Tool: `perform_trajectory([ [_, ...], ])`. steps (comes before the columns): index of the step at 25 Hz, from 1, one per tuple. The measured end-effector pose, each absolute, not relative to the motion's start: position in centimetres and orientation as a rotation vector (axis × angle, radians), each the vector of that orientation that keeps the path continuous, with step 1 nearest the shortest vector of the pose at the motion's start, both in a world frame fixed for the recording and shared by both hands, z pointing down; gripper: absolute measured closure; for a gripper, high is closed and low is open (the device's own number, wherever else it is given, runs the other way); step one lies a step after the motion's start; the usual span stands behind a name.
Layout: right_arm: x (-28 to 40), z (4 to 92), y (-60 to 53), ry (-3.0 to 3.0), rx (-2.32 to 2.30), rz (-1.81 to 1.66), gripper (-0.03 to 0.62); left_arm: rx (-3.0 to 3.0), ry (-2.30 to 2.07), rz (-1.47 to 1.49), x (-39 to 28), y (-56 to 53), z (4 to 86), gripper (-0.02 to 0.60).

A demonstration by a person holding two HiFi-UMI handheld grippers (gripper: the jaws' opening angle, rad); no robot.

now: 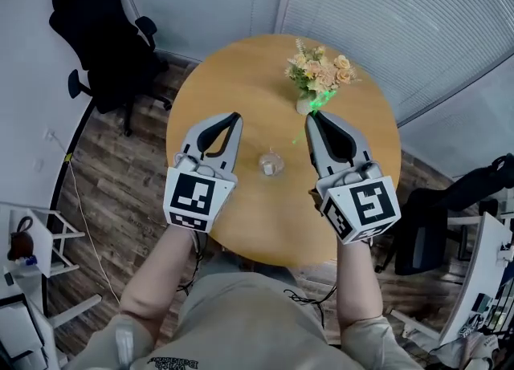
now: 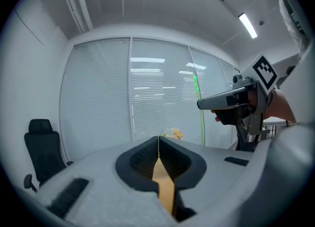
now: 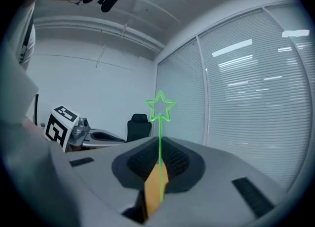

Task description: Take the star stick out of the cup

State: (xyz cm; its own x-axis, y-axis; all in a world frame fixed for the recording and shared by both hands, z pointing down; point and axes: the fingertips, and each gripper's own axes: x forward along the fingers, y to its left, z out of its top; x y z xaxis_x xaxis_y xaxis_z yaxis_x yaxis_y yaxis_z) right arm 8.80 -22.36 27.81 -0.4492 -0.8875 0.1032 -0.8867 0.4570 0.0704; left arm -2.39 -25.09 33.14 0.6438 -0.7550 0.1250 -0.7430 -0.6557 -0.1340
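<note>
Right gripper view — star stick (image 3: 160, 137) upright

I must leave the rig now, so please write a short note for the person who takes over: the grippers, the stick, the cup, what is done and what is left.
Left gripper: shut, empty, held over the table, left of the cup.
Right gripper: shut on the stick, with the star end beyond the jaws, close to the flowers.
Cup: upright on the table between the two grippers; it looks empty.
Done: the stick is out of the cup.
Left: probably only to put the stick down somewhere, taking care not to hit the flowers.
</note>
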Motion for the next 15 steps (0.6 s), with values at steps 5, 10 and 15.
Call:
perform_trajectory([
  [5,10.3,23.8,-19.8,-2.569,1.665,-0.128,0.556,-2.721,1.222,-0.203,-2.3,-23.8,29.3,0.558],
  [10,11.3,21.9,-16.8,-2.558,1.725,-0.176,0.556,-2.729,1.207,-0.096,-2.6,-21.5,26.3,0.558],
  [15,12.5,21.9,-14.4,-2.539,1.760,-0.179,0.556,-2.757,1.194,-0.065,-2.3,-18.9,25.4,0.558],
])
